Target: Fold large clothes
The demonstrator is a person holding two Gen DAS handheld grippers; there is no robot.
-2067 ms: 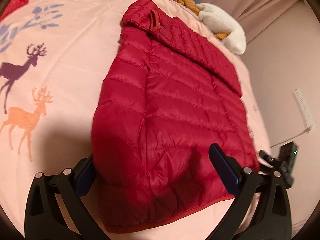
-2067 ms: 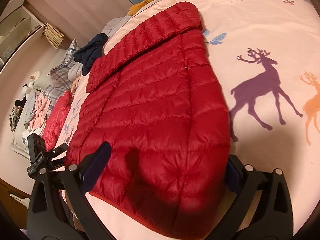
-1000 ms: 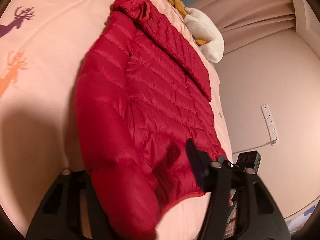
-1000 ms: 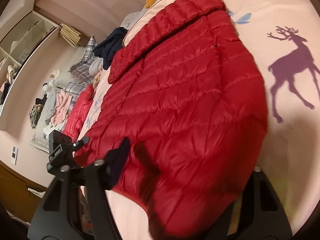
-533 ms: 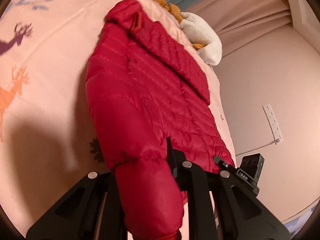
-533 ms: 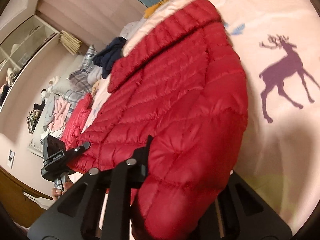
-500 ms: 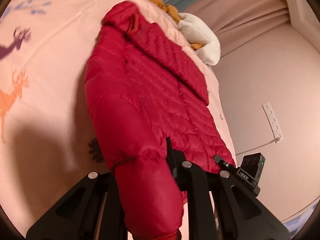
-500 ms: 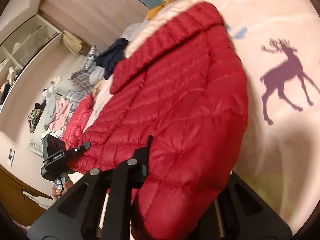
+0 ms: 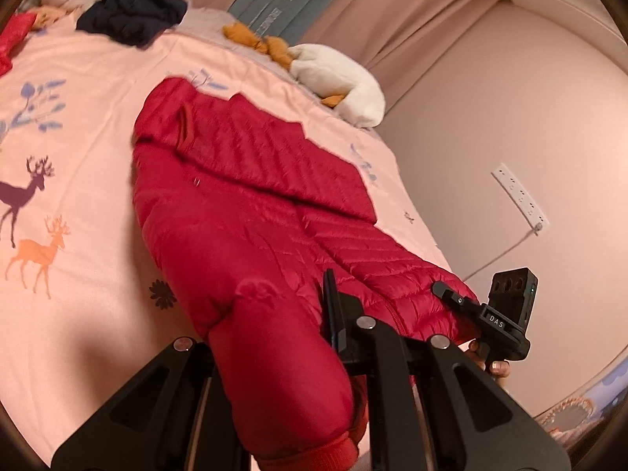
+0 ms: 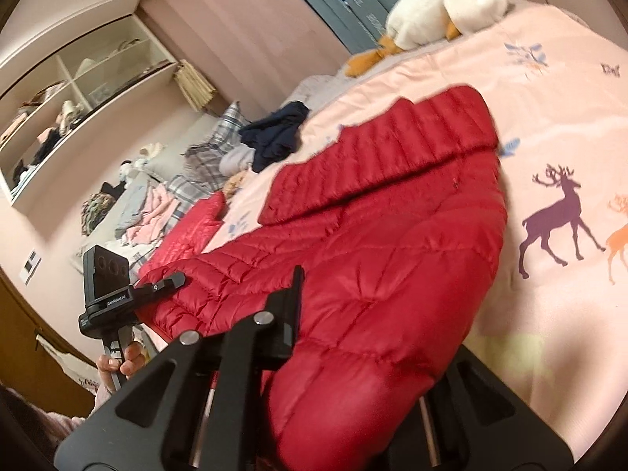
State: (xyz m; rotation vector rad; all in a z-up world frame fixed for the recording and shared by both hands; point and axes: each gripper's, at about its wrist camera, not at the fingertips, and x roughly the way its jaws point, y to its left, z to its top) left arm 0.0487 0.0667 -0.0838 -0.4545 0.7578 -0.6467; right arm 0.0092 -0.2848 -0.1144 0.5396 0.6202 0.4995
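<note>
We cannot see the left gripper's [image 9: 274, 337] far finger behind the bunched red jacket [image 9: 251, 212]; the right gripper's [image 10: 376, 314] outer finger is likewise buried; shelf contents [image 10: 59, 117] stay too small to identify.

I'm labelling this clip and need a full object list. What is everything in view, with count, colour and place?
puffer jacket: one, red, flat on the bed, near hem bunched in both grippers
bedspread: one, pink with deer and leaf prints, under the jacket
plush goose: one, white with orange feet, at the bed's head
dark garment: one, navy, crumpled at the bed's far side
second red garment: one, red, at the bed's edge
clothes pile: several, plaid, pink and grey, beyond the bed
shelves: white, on the wall
power strip: one, white, on the wall
left gripper: black, shut on the jacket
right gripper: black, shut on the jacket
hand: one, holding the left gripper's handle
</note>
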